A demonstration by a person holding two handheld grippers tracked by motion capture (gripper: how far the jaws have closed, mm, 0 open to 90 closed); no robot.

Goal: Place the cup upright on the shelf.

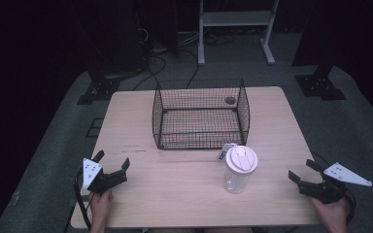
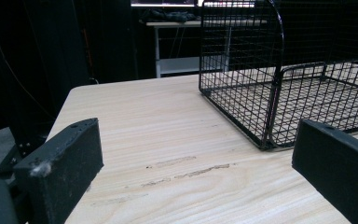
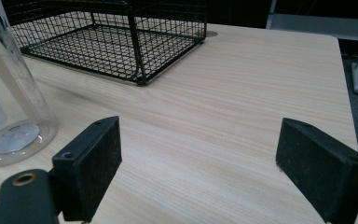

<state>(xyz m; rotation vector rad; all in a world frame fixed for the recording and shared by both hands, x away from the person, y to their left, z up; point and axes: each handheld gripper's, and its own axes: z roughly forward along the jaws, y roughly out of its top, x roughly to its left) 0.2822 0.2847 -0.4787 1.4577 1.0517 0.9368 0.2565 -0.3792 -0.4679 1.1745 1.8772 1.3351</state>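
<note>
One clear plastic jar (image 1: 239,171) with a pale lid is standing upright on the counter (image 1: 175,194), just in front of the wire basket (image 1: 200,116), off that basket's front right corner. A small label or tag (image 1: 222,154) is lying between the jar and the basket's front edge; its print is too small to read.

The left hand-held gripper (image 1: 111,160) is resting well to the left of the jar, jaws spread wide and holding nothing. The right hand-held gripper (image 1: 303,170) is sitting to the right of the jar, nearer to it than the left one, jaws likewise spread wide and empty. In the right gripper view the jar (image 3: 9,107) is showing at the left edge, apart from the jaws.

Handling judgement: the jar appears empty, so it is probably light and easily tipped. The walls look smooth and rigid, so the pads may be prone to slipping; moderate squeeze is advisable, since thin plastic can flex or crack. The best hold is likely across the body at mid-height, below the lid, with the jaws level. Gripping the lid alone is risky, as how firmly it is seated cannot be told.

Count: one jar, one lid on it, one wire basket, one tag, two hand-held grippers. The basket is holding nothing visible.
</note>
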